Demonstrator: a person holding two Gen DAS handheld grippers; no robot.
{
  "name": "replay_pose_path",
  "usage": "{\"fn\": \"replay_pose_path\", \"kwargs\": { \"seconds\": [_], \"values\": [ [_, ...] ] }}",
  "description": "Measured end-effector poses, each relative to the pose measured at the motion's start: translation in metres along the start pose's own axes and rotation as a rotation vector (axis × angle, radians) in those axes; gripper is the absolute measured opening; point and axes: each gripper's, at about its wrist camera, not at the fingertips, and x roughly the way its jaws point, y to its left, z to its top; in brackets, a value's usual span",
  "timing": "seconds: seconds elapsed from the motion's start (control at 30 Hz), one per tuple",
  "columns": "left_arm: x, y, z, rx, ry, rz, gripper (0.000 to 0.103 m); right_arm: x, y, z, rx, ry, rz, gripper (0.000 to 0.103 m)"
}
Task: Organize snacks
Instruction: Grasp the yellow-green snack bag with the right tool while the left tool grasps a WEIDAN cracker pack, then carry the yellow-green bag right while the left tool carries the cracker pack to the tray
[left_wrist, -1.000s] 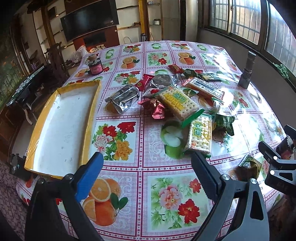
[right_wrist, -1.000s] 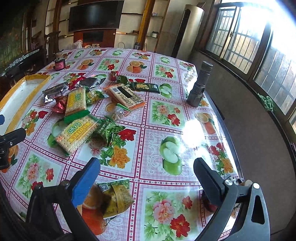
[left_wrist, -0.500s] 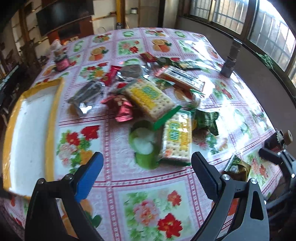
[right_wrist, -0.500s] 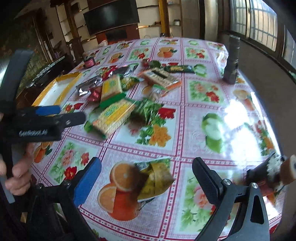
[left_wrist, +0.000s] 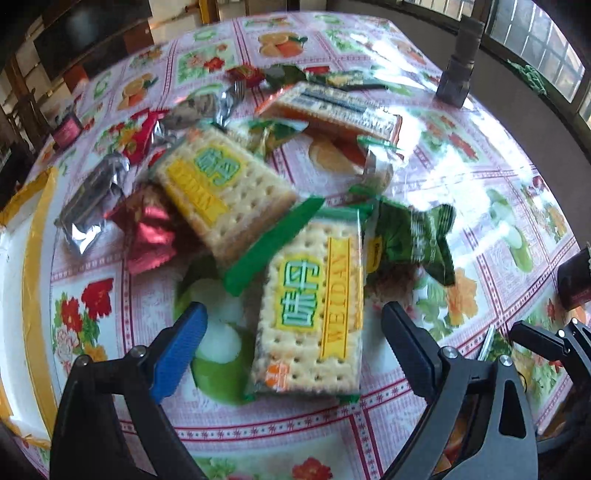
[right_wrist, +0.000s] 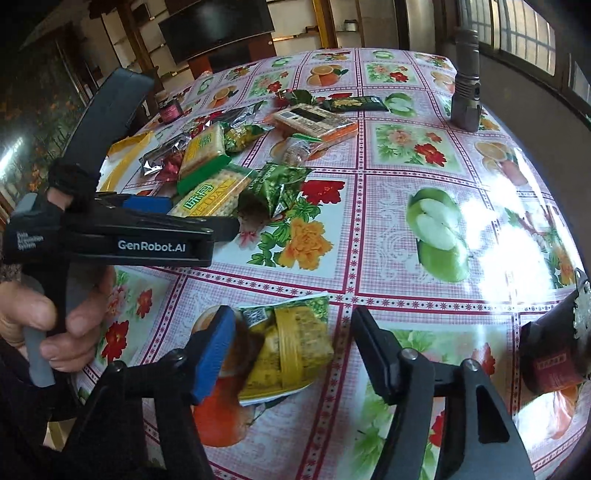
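A yellow snack packet (right_wrist: 291, 347) is bracketed by the right gripper (right_wrist: 291, 354), jaws lately narrowing, unpressed; a cracker pack (left_wrist: 314, 317) is straddled by the wide-spread left gripper (left_wrist: 291, 336); only the right view shows a hand (right_wrist: 44, 325).

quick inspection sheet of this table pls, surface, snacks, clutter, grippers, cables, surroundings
surface: tablecloth, fruit and flower print, glare on the window side
job's things: cracker packs overlapping in a pile with a green bag; yellow packet lying apart; tray at the edge
clutter: flashlight upright; jar
grippers: left gripper open around a cracker pack; right gripper closing around the yellow packet, no pad contact
cables: nothing seen
surroundings: windows, TV
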Motion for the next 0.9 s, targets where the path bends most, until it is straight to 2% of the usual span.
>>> {"fn": "replay_pose_path", "kwargs": {
  "seconds": [0.03,0.07,0.13,0.43,0.63,0.9],
  "values": [
    [-0.002,-0.001,0.0,0.001,-0.012,-0.004,0.079,0.0,-0.001,0.0,-0.003,-0.002,0.001,0.053],
    [-0.004,-0.002,0.001,0.004,-0.024,-0.003,0.062,-0.001,-0.002,0.001,-0.008,-0.002,0.004,0.049],
    [-0.008,-0.003,0.002,0.006,-0.032,-0.012,0.048,-0.001,-0.004,0.001,-0.017,-0.001,0.01,0.047],
    [-0.027,0.01,-0.02,-0.026,-0.04,-0.058,0.047,-0.014,-0.002,-0.002,-0.022,-0.014,0.06,0.036],
    [-0.056,0.026,-0.038,-0.059,-0.077,-0.095,0.047,-0.018,0.014,0.001,-0.05,-0.028,0.09,0.034],
    [-0.095,0.055,-0.055,-0.117,-0.149,-0.074,0.047,-0.019,0.036,0.014,-0.081,-0.065,0.141,0.034]
  ]
}}
